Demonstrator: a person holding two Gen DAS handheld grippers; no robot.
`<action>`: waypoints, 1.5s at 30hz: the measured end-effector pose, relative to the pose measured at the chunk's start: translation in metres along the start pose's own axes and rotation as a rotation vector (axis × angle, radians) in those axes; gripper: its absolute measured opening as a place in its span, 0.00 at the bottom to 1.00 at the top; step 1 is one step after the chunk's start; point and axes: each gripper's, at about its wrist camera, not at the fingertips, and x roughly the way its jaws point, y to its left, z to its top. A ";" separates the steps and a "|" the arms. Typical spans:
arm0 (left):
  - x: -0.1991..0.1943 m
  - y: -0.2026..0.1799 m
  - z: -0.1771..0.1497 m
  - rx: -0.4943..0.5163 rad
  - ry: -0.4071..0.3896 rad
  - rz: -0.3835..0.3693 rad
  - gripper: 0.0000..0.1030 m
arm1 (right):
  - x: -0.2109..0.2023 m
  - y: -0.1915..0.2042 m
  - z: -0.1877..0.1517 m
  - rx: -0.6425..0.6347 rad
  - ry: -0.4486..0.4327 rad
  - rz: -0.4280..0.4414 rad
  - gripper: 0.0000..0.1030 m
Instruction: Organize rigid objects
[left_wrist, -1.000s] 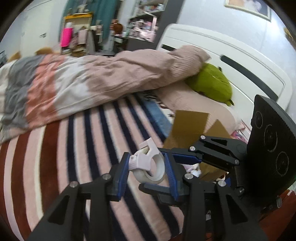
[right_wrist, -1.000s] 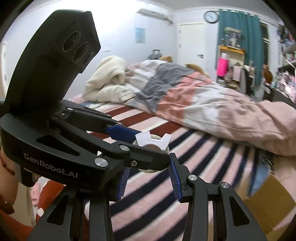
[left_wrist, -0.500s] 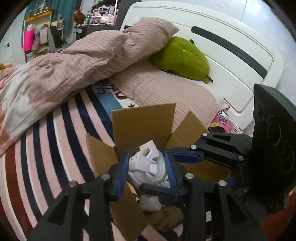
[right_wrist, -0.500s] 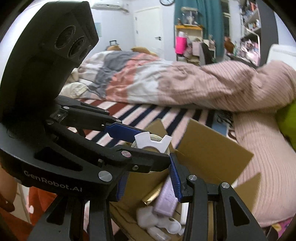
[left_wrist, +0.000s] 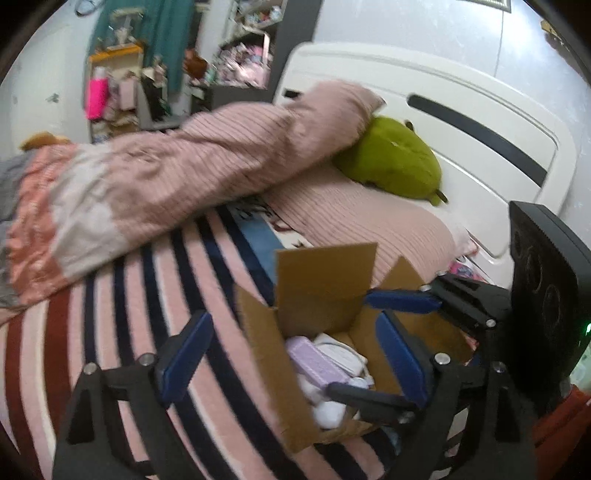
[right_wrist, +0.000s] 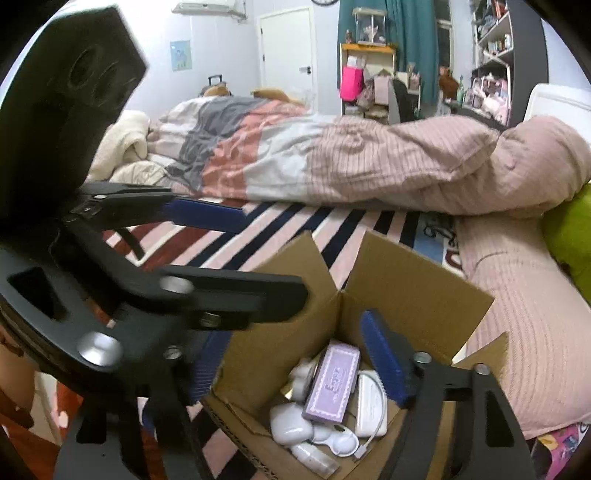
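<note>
Jaws just opened, empty, above cardboard box (right_wrist: 417, 280) on striped bedspread (left_wrist: 122, 291)

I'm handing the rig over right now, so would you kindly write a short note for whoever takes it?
Left gripper: open, nothing between the jaws; they have just been opening above the box.
Right gripper: open and empty too, jaws just opened over the same box.
Things: the box sits flaps-up on the striped bed cover; inside lie a purple case, white charger with cable and several small white items.
Done: those items are boxed.
Left: no loose objects show on the bed in these views; check around before closing up.
</note>
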 end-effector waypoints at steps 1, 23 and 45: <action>-0.005 0.003 -0.001 -0.005 -0.014 0.020 0.87 | -0.003 0.001 0.001 -0.003 -0.017 -0.001 0.80; -0.082 0.066 -0.048 -0.173 -0.151 0.349 0.88 | -0.025 0.020 0.004 0.015 -0.182 0.017 0.94; -0.091 0.069 -0.052 -0.180 -0.164 0.399 0.88 | -0.024 0.023 0.007 0.009 -0.190 0.025 0.94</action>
